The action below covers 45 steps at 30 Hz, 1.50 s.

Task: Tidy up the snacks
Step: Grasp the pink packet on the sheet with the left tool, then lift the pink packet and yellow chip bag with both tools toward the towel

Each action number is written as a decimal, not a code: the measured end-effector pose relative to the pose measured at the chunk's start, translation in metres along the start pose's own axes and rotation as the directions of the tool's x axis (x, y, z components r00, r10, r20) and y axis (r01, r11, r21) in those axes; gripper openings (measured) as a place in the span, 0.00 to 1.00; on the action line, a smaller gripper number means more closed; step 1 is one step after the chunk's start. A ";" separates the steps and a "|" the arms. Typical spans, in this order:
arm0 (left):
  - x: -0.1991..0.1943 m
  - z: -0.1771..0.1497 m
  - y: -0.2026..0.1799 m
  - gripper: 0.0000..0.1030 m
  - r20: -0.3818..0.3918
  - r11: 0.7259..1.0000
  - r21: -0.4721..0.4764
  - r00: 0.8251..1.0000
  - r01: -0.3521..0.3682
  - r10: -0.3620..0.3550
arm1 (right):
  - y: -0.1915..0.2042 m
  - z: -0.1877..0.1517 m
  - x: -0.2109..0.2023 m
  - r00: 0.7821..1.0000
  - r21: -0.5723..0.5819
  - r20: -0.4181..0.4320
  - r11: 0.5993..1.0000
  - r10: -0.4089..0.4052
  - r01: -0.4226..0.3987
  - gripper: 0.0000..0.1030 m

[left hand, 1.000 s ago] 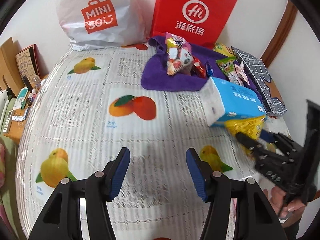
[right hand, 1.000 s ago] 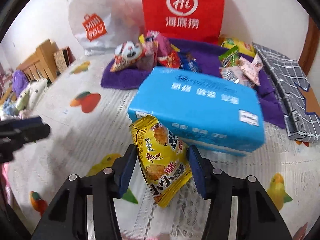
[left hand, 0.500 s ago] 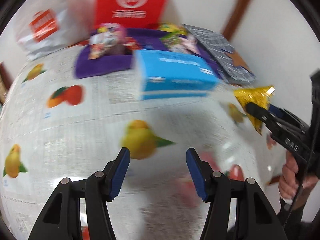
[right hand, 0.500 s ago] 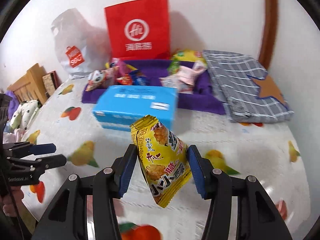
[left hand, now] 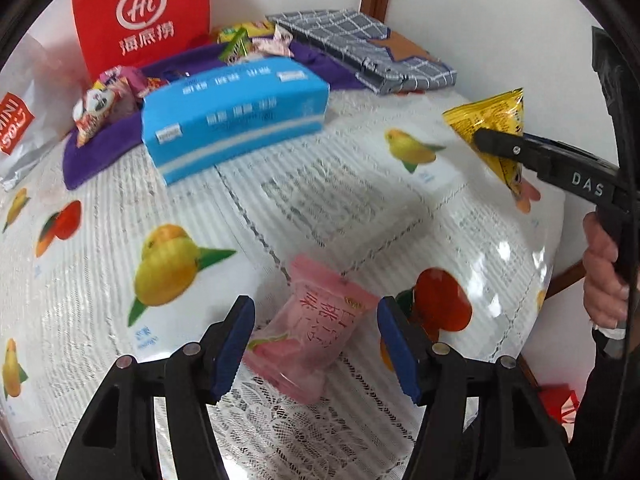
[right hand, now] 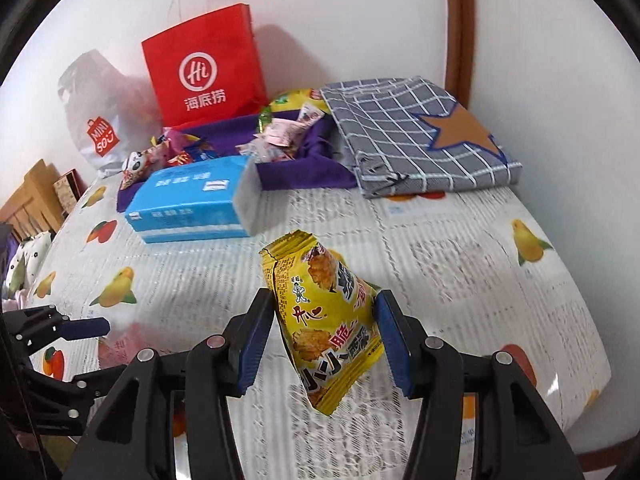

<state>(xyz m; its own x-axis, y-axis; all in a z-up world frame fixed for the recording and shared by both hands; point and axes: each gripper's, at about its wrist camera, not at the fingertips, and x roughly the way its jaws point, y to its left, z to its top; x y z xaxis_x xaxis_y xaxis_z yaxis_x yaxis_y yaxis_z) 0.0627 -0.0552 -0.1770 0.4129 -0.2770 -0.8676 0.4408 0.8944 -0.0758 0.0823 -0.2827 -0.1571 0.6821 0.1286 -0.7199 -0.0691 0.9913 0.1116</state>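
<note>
meanwhile right gripper clamps yellow snack packet above table.

The left claw points steeply down, its jaws apart and just opened wider, a pink packet lying between them untouched. The right claw, gripped by a hand, is clamped on a yellow packet.

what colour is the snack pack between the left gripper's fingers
Pink snack pack, clearest in the left wrist view.

Tissue box on table, before snack pile.
</note>
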 end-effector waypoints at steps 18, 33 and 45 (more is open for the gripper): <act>0.005 0.006 0.026 0.35 0.074 0.967 0.010 0.964 -0.256 0.254 | 0.017 -0.022 0.023 0.996 -0.054 -0.048 0.995 0.080 -0.083 0.51; 0.016 0.007 0.102 0.38 0.134 0.931 -0.248 0.943 -0.267 0.306 | 0.056 0.005 0.076 0.997 -0.157 -0.018 0.984 0.081 -0.083 0.51; 0.017 0.006 0.103 0.41 0.147 0.938 -0.251 0.948 -0.240 0.282 | 0.059 0.006 0.094 0.995 -0.155 -0.054 0.983 0.089 -0.096 0.59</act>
<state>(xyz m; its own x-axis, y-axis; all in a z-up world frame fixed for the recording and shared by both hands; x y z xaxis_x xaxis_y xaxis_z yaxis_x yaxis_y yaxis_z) 0.1200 0.0296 -0.1962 0.6332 -0.0621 -0.7715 0.1141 0.9934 0.0137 0.1464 -0.2127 -0.2140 0.6325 0.2175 -0.7434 -0.2462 0.9664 0.0733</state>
